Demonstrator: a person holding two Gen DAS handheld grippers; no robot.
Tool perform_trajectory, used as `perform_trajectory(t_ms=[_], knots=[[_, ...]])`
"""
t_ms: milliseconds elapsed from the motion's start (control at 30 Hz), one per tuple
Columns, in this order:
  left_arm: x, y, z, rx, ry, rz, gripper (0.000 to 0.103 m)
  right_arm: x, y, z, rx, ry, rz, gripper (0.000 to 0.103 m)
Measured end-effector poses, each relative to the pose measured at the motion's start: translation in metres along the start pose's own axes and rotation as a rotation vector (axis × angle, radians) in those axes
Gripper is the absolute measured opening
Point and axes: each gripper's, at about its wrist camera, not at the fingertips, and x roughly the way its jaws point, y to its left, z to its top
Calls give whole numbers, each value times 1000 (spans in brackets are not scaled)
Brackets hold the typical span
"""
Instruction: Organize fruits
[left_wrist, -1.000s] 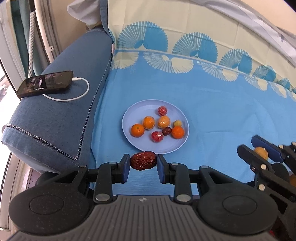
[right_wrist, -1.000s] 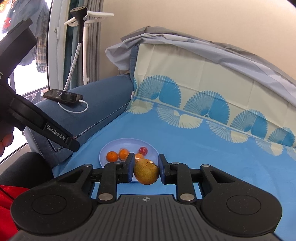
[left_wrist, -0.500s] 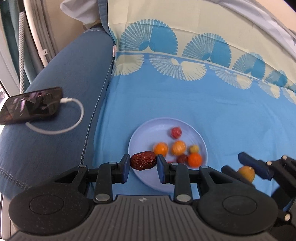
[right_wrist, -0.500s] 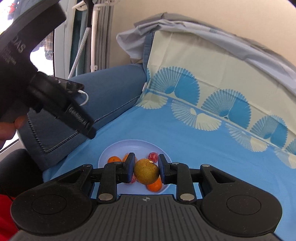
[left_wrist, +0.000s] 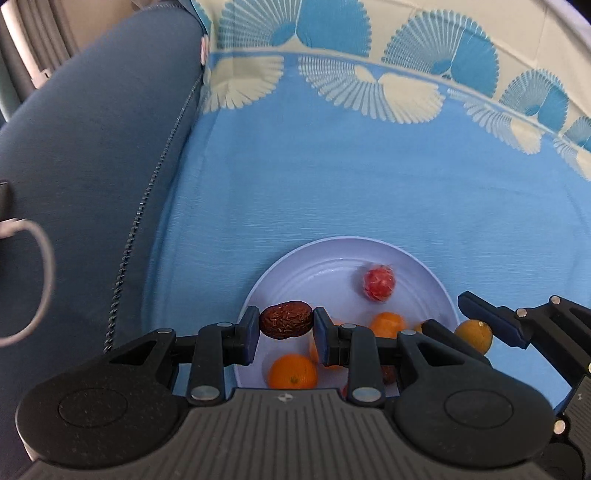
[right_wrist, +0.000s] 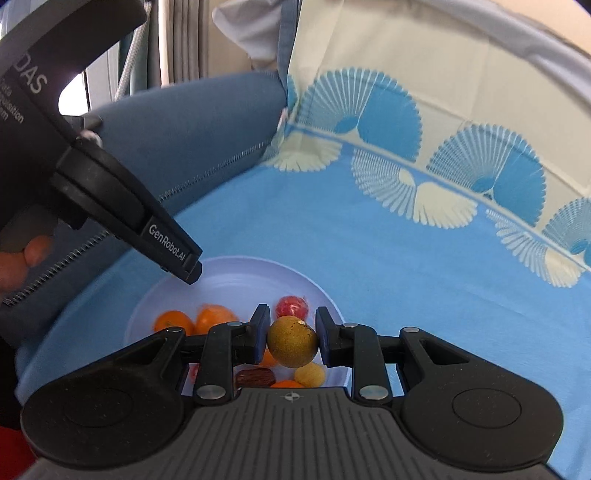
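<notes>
Both grippers lower over plate (left_wrist: 424, 266), jaws clamping crosswise date (left_wrist: 286, 319) and round fruit (right_wrist: 292, 346).

The plate (left_wrist: 436, 280) is set on the bedsheet (left_wrist: 332, 184), with a cushion (left_wrist: 92, 147) to its left; fruits are held in the plate.

Fruits crowd the plate's (left_wrist: 295, 266) near half; far half bare.
</notes>
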Motion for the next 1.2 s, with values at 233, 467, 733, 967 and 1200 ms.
perform_trajectory(t_ms=[233,467,733,967,1200], knots=[[17,-1,6,26,-27,-58,96,29,-3,-3,-8,67,53,61],[-26,0,-10,28,-63,14,103,-10,6,-3,15,82,12,93],[-92,4,-74,-34,-37,44,103,-89,24,-19,84,71,-87,102],[-134,-1,-109,-14,-110,73,103,-136,41,-30,53,-4,-136,102],[-154,-10,-123,-5,-144,75,103,-163,48,-34,54,-51,-152,102]])
